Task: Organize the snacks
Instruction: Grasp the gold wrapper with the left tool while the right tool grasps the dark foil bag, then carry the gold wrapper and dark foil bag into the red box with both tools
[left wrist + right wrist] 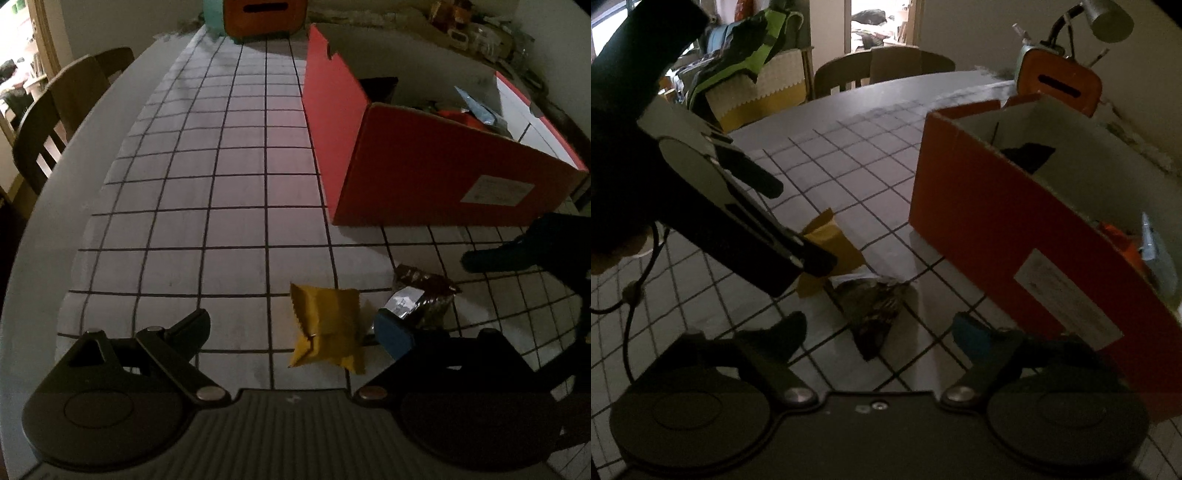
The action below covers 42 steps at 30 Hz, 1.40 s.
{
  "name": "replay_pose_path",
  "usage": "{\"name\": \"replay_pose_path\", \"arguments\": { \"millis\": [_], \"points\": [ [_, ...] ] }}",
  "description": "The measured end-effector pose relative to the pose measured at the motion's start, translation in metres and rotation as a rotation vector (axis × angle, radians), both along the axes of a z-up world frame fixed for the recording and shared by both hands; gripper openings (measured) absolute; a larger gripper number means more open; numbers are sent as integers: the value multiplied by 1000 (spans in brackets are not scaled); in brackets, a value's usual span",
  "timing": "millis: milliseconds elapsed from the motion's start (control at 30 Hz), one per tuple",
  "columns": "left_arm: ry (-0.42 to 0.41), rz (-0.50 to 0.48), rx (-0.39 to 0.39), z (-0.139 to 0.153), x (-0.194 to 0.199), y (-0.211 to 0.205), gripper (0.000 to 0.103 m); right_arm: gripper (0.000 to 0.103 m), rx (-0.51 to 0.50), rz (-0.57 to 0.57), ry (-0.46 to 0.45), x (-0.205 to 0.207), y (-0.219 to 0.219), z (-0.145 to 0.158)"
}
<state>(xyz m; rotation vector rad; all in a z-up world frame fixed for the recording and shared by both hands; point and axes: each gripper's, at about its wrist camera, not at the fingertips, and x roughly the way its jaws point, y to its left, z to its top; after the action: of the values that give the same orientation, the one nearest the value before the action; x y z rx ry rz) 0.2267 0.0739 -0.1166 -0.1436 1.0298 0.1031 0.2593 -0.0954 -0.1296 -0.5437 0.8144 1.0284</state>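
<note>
Beside the red cardboard box [424, 173], on the checked cloth [221, 221]: yellow packet [327, 334] between our left gripper [291, 328] fingers, dark foil packet [873, 312] between our right gripper [879, 332] fingers; both wide, empty. Next, we judge: close, lift, box.

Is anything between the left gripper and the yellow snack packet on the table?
Nothing visible. The left gripper is open and the yellow packet lies between its fingers on the grid cloth. The dark foil packet lies just beside it.
</note>
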Motion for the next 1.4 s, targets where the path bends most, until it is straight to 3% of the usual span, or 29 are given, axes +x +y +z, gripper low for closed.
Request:
{"name": "replay_pose_path", "arguments": {
  "millis": [100,267,400,667,933,1400],
  "points": [
    [11,-2,13,-4,5,-3,94,77,7,-2,23,6,4,-5],
    [29,-17,0,-8,12,-5,71,66,10,13,21,7,11,-9],
    [21,-42,19,-8,12,-11,66,54,16,22,24,6,16,-11],
    [16,-87,49,-5,8,-19,36,41,17,-12,9,2,14,-10],
    [6,-87,40,-3,-5,-18,33,29,37,-89,5,-7,4,-8],
    [-43,-55,-11,18,-46,-19,33,27,137,-242,10,-33,-28,18]
  ]
}}
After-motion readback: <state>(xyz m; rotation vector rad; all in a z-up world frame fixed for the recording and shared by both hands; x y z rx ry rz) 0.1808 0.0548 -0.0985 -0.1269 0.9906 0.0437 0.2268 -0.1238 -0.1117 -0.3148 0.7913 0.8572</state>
